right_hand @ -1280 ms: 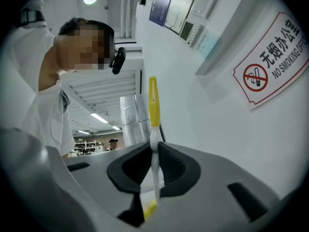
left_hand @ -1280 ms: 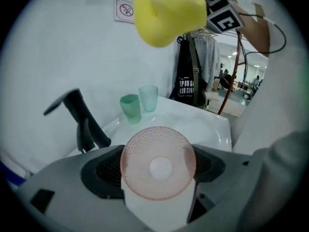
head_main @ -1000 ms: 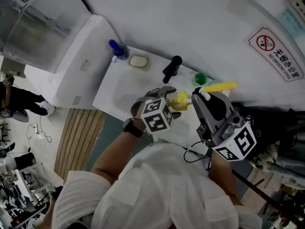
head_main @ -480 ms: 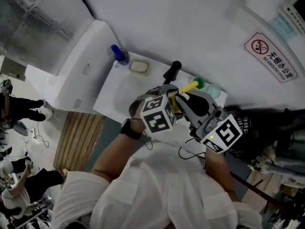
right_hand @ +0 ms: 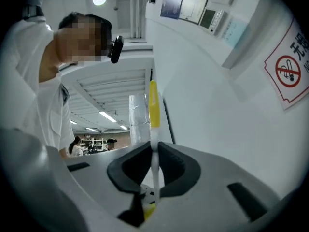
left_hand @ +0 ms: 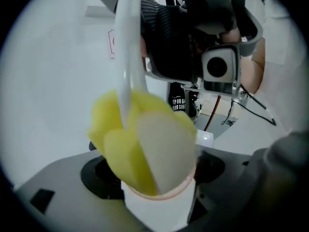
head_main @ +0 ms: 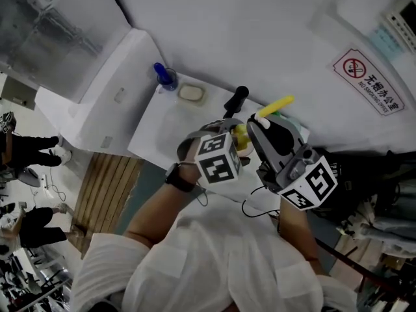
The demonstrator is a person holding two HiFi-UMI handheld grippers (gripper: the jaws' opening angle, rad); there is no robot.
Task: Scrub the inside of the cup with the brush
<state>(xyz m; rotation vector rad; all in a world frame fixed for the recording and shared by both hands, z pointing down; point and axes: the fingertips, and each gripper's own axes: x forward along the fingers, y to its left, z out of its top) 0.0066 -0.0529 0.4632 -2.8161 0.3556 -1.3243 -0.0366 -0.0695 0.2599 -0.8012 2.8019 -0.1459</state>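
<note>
Your left gripper (left_hand: pixel 155 197) has its dark grey jaws closed on the sides of a small white cup (left_hand: pixel 161 212). The cup is smooth-walled, with a thin pinkish line round its rim. In the head view it sits near the centre, over the white table (head_main: pixel 156 132).

The brush (left_hand: pixel 137 139) stands in the cup's mouth. Its head is a bunch of soft yellow foam lobes, one of them paler, bulging above the rim. A slim, translucent white stem rises from the head toward 12 o'clock in the left gripper view.

Your right gripper (right_hand: pixel 154 164) pinches that stem between its black, curved pads. Past the pads the stem becomes a glossy yellow handle end. In the head view this end points toward 1 o'clock from the cup.

The table top is matte and plain where it shows. Along its far edge:
- A blue-topped item (head_main: pixel 162 75) stands at 11 o'clock from the grippers.
- A pale oval dish (head_main: pixel 192 93) lies just beside it, toward 4 o'clock.
- A black rod-shaped handle (head_main: pixel 235 99) sits at 12 o'clock from the left gripper's marker cube.

Behind the table runs a smooth white wall. It carries a red-ringed no-smoking sign (head_main: pixel 370 82) at 2 o'clock. A strip of wooden slats (head_main: pixel 104 187) covers the floor at 8 o'clock.
</note>
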